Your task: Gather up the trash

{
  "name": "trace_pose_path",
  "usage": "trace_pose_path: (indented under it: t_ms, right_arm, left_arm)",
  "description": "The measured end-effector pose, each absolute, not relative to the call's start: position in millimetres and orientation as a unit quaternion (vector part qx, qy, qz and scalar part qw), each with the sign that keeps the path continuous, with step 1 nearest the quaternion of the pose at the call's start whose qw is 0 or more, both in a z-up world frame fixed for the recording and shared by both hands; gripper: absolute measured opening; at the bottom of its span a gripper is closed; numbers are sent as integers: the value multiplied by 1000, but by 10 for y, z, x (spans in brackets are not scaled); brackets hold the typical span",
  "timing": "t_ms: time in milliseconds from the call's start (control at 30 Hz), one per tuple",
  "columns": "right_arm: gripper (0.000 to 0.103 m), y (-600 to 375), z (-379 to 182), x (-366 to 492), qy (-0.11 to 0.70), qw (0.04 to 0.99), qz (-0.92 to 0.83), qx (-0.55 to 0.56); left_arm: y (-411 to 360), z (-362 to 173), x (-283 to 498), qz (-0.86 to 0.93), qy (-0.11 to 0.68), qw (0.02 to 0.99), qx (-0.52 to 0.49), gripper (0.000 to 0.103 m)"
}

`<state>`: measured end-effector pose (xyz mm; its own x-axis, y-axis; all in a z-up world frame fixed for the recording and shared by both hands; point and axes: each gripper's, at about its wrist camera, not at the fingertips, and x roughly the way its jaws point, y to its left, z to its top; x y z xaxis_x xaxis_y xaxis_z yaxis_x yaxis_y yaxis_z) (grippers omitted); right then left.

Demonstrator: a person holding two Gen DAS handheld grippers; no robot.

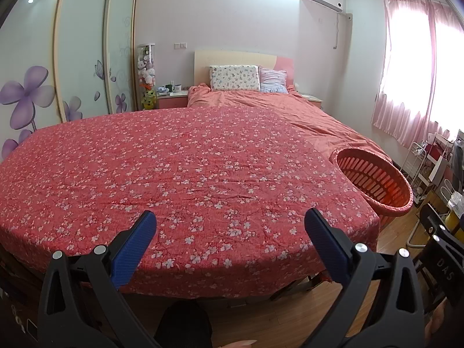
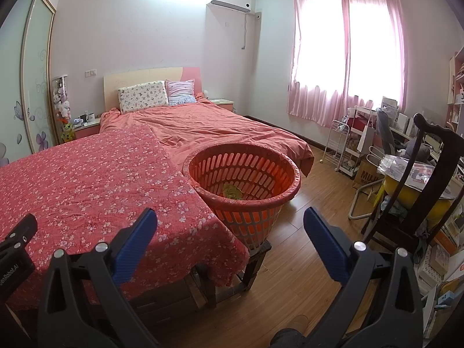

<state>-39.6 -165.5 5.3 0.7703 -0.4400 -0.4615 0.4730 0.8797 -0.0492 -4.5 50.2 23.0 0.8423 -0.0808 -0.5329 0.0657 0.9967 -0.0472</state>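
Left wrist view is showing the left gripper with its 2 blue-padded jaws standing wide apart, gripping nothing and touching nothing. Between and beyond them a red flowered cloth is lying flat over a raised surface, with nothing resting on it. At the cloth's right edge an orange slotted basket is standing just beside it, and past the cloth an orange-covered bed is running back to 2 pillows.

Right wrist view is showing the right gripper likewise spread wide and carrying nothing, hanging above the cloth's corner and the wooden floor. Just ahead, the basket is sitting on a dark stool, touching the cloth. Inside it, a crumpled yellowish piece of trash is lying at the bottom. A dark wooden chair is standing at right.
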Motion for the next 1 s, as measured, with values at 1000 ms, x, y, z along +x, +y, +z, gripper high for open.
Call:
trace_pose_path:
  t_ms: [1000]
  right_arm:
    - [99, -1667, 36, -408, 239, 940, -240, 35]
  left_arm:
    - [491, 246, -43, -37, 280, 959, -14, 101]
